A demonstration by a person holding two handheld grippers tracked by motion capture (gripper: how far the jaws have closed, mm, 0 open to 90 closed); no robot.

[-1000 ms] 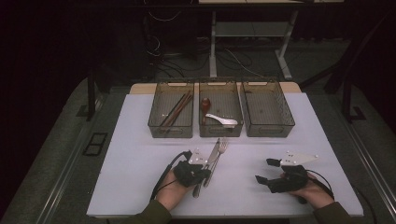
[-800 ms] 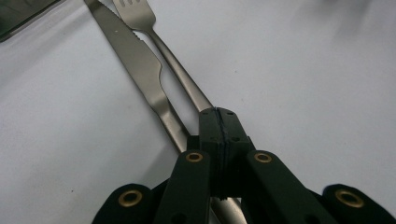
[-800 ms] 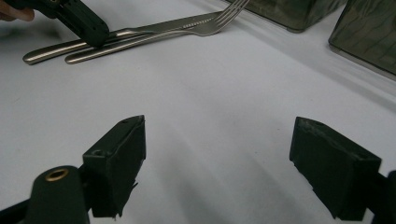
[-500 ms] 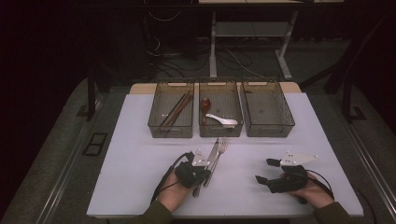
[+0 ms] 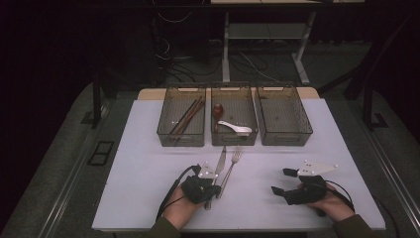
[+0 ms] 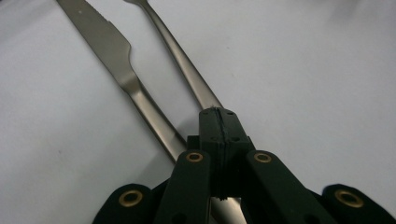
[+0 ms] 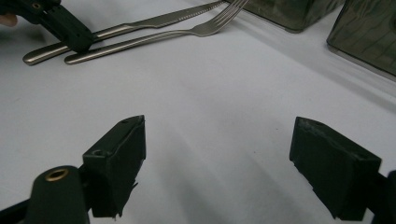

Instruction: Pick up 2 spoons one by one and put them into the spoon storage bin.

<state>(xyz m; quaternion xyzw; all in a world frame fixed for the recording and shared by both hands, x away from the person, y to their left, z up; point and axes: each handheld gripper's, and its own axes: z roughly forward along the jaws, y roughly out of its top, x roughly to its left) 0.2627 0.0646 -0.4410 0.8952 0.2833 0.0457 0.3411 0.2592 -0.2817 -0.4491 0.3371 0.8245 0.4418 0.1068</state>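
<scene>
Pressing together with no gap showing between them, the jaws of the left tongs [image 6: 219,122] sit right over the handle of the fork [image 6: 180,58], just beside the knife [image 6: 119,56]. In the left gripper view the fork's handle runs under the shut tips, but whether the tongs actually pinch it or merely rest on it cannot be told. The left hand [image 5: 179,210] comes in from the near edge of the counter [image 5: 148,168] and lies low, the tongs aimed forward and slightly right toward the cutlery.

The right tongs [image 7: 219,163] stand wide apart and hold nothing; only bare counter lies between the two black pads. The right hand [image 5: 331,207] rests near the counter's near right corner, its tongs pointing left across the surface, well apart from the cutlery.

The fork and knife lie side by side on the counter, nearly parallel, long axes running from the person toward the far side, tilted a little to the right. The fork's tines and the knife's blade point away, toward three bins: the left bin [image 5: 181,137] holds chopsticks [image 5: 187,117], the middle bin [image 5: 234,140] holds two spoons [image 5: 233,126], and the right bin [image 5: 285,138] stands beside them.
</scene>
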